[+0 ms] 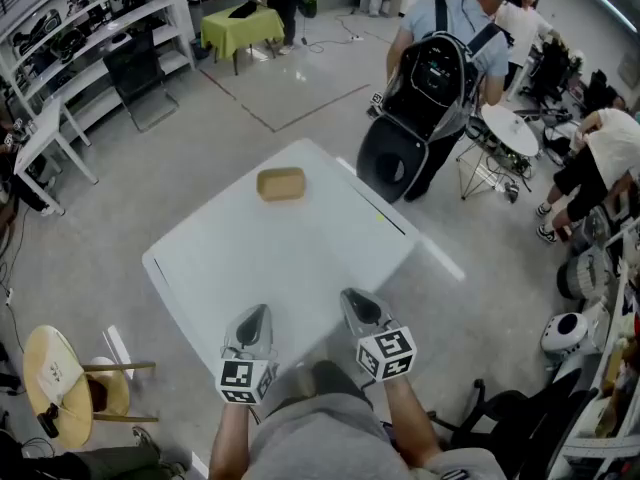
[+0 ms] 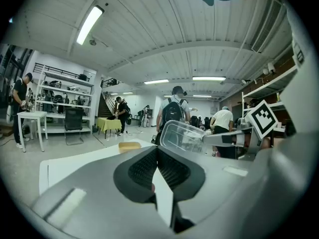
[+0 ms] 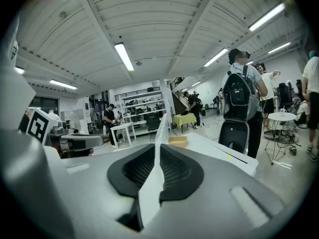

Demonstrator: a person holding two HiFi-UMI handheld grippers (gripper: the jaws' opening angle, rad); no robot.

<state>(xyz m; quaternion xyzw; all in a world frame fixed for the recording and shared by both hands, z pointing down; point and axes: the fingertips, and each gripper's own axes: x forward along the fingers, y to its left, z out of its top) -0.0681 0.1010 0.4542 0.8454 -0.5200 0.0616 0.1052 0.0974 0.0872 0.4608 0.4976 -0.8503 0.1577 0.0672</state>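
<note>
On the white table [image 1: 250, 258] a flat yellow block [image 1: 281, 184] lies toward the far side; it also shows as the yellow block [image 2: 129, 146] and the yellow block [image 3: 178, 140]. My left gripper [image 1: 255, 315] hovers at the table's near edge, and in its own view the left gripper [image 2: 157, 151] has its pads together with nothing sticking out past them. Beside it, my right gripper [image 1: 356, 300] is shut on a clear plastic container [image 2: 184, 136]. From the right gripper [image 3: 158, 151] this container [image 3: 160, 128] appears edge-on, rising between the pads.
A person with a black backpack [image 1: 440, 68] stands just beyond the table's far right corner, next to a round black case [image 1: 392, 158]. A wooden stool [image 1: 55, 383] is at the near left. Shelves [image 1: 90, 28] and a green-covered table [image 1: 240, 28] stand further off.
</note>
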